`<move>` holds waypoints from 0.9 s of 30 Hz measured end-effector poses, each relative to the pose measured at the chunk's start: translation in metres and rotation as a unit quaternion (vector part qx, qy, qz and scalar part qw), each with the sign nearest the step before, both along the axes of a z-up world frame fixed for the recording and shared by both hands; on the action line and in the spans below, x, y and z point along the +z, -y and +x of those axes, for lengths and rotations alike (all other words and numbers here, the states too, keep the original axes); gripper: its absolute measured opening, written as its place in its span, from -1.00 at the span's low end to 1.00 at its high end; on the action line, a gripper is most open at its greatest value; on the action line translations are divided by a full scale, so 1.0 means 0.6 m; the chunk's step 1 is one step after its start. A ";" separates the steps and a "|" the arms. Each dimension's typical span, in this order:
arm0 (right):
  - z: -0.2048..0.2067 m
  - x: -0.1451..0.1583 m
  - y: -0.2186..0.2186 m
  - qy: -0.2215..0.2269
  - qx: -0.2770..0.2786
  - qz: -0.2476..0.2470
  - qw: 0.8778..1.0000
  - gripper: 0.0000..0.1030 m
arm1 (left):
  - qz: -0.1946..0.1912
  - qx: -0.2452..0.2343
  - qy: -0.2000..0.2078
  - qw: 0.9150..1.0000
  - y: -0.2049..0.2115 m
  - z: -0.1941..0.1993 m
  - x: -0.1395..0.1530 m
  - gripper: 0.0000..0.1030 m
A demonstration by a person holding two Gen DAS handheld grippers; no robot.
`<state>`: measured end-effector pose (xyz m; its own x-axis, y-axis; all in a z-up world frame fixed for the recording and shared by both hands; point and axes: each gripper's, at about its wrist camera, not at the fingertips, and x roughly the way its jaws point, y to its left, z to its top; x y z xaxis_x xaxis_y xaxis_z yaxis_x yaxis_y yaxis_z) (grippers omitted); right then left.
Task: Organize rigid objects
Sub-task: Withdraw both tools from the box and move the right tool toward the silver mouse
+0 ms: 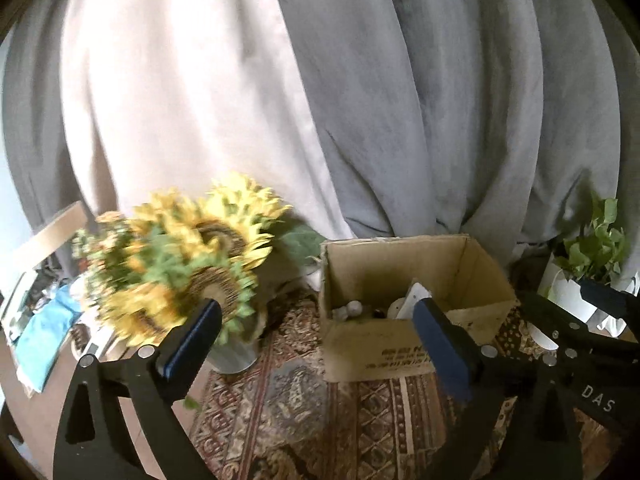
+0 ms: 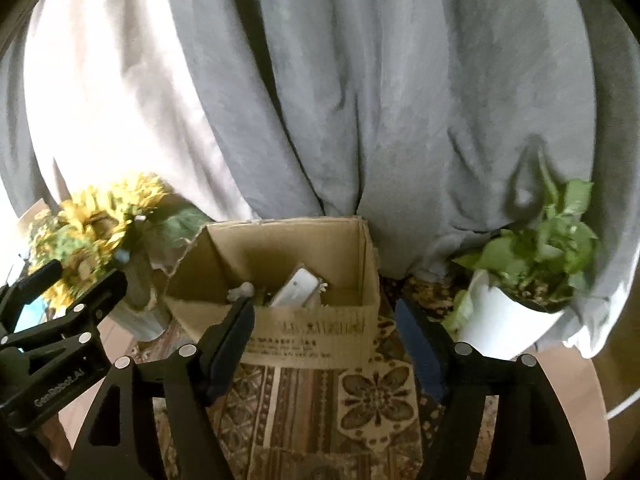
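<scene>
An open cardboard box [image 1: 404, 344] stands on a patterned rug [image 1: 320, 412]; it also shows in the right wrist view [image 2: 312, 332]. Inside it lie a white flat device [image 2: 298, 288] and a few small pale items [image 1: 352, 309]. My left gripper [image 1: 318, 312] is open and empty, held in front of the box's left front corner. My right gripper [image 2: 326, 312] is open and empty, held in front of the box's front wall. The right gripper's frame shows at the right of the left wrist view [image 1: 592, 344]. The left gripper's frame shows at the left of the right wrist view [image 2: 60, 320].
A pale vase of sunflowers [image 1: 180, 264] stands left of the box, also in the right wrist view [image 2: 92, 232]. A white pot with a green plant [image 2: 532, 280] stands right of it. Grey and white curtains [image 2: 360, 100] hang behind. Clutter and a blue cloth [image 1: 44, 332] lie far left.
</scene>
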<state>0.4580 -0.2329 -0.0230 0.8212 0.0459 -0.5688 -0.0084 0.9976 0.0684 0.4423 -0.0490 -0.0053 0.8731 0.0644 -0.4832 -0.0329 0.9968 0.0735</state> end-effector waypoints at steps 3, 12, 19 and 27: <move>-0.035 0.003 -0.007 0.009 0.003 0.000 1.000 0.48 | 0.005 0.008 0.006 1.000 -0.005 -0.038 0.004 0.95; -0.122 -0.021 -0.029 0.006 0.015 0.012 1.000 0.55 | 0.024 0.035 0.003 0.999 -0.031 -0.133 -0.017 0.98; -0.172 -0.058 -0.060 -0.008 0.028 0.014 0.999 0.55 | 0.023 0.052 -0.028 0.998 -0.062 -0.188 -0.058 0.98; -0.222 -0.109 -0.100 -0.021 0.040 -0.006 0.999 0.55 | 0.030 0.067 -0.072 0.995 -0.091 -0.221 -0.117 0.98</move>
